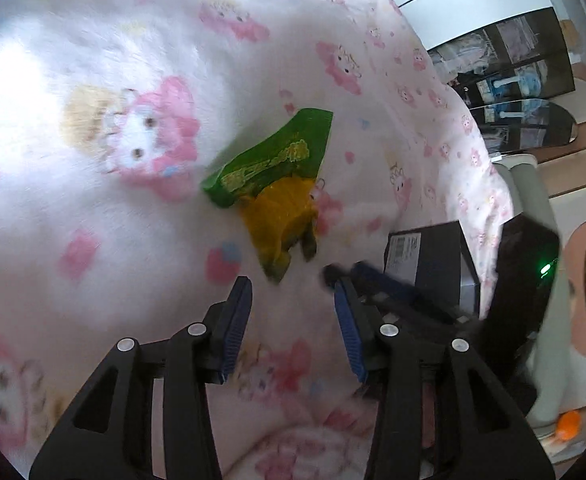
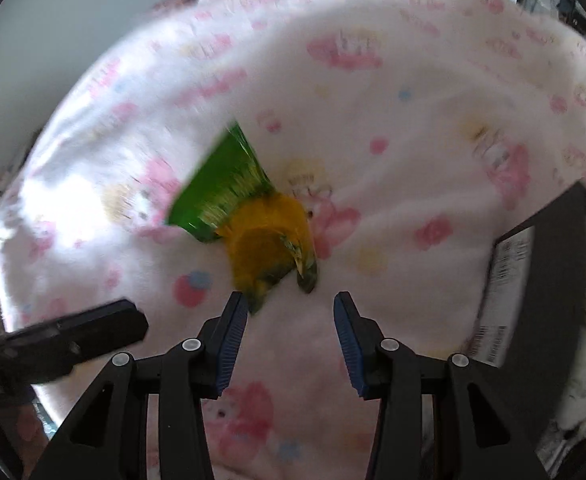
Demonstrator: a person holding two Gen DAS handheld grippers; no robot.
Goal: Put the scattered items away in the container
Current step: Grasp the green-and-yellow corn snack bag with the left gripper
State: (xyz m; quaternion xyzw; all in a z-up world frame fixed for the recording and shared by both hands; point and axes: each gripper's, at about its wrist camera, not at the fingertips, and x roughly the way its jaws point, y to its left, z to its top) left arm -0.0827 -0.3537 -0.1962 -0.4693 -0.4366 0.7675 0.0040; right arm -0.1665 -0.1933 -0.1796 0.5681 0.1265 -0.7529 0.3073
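Left gripper [image 1: 293, 296]: jaws apart, holding nothing, low over pink cartoon-print blanket [image 1: 93, 220]. Green-and-yellow snack packet [image 1: 271, 176] lies flat on blanket, just ahead of left gripper fingers, not touching. Black box [image 1: 429, 260] with white label at right, on blanket edge. Right gripper [image 2: 291, 306]: jaws apart, empty; its left fingertip [image 2: 239, 306] just beside yellow end of packet [image 2: 253, 216], contact unclear because of blur. Black box [image 2: 549, 280] at right, well apart from packet.
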